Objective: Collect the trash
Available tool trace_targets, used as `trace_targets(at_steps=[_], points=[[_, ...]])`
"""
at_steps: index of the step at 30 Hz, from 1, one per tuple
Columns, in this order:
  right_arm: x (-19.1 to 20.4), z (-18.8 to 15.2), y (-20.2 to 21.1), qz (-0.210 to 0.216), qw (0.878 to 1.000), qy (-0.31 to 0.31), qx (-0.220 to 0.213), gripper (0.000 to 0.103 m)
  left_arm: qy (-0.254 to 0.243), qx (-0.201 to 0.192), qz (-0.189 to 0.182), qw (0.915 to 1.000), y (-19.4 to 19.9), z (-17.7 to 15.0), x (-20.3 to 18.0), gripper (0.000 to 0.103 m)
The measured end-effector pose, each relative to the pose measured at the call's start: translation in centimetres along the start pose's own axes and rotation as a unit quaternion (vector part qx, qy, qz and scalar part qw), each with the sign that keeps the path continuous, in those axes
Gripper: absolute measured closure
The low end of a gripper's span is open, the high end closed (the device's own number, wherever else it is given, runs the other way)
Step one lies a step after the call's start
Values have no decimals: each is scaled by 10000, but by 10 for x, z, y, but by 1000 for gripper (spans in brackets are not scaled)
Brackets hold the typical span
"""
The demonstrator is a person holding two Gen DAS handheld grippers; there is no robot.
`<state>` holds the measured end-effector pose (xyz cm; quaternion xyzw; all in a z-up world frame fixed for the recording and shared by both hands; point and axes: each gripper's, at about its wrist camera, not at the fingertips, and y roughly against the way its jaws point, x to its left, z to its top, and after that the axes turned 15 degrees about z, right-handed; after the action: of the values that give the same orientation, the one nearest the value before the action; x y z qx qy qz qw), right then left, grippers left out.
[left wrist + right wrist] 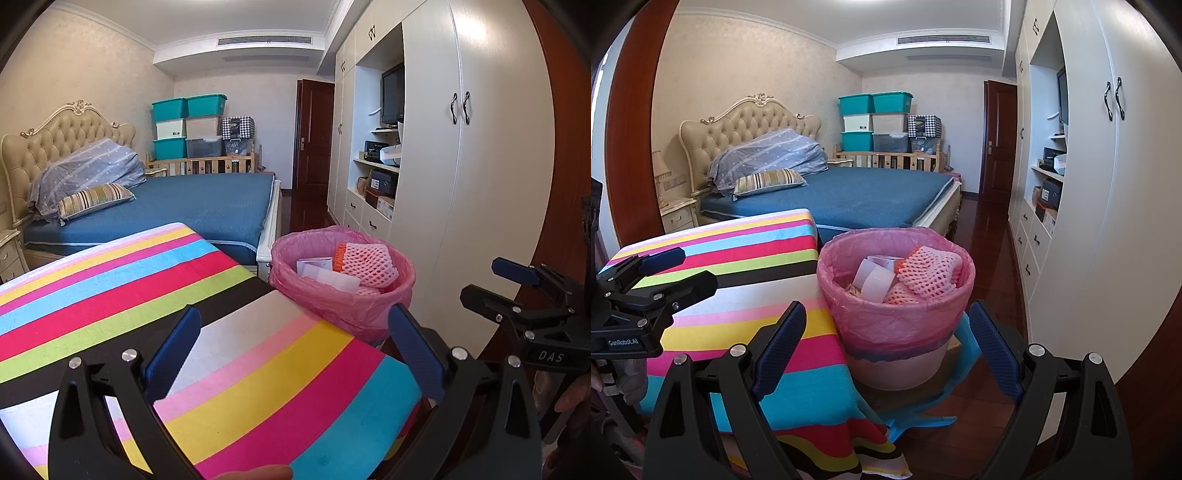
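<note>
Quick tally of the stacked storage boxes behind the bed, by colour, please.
Teal boxes: 3
White or cream boxes: 2
Clear grey box: 1
Checked black-and-white box: 1
Total: 7

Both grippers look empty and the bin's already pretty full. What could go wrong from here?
1. The pink foam nets are piled up to the rim of the trash bin, so more trash pushed in may spill out.
2. The bin stands tight against the striped tablecloth; the right gripper, open just before it, could snag the cloth or the thin pink liner.
</note>
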<state>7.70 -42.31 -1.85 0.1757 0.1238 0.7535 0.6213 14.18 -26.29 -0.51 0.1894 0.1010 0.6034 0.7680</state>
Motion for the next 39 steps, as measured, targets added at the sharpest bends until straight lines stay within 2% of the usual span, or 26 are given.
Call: trace_targets(at_steps=[39], points=[[4, -1, -3, 25, 10000, 19, 2, 19, -7, 37, 19, 10000, -4, -1, -1, 5]])
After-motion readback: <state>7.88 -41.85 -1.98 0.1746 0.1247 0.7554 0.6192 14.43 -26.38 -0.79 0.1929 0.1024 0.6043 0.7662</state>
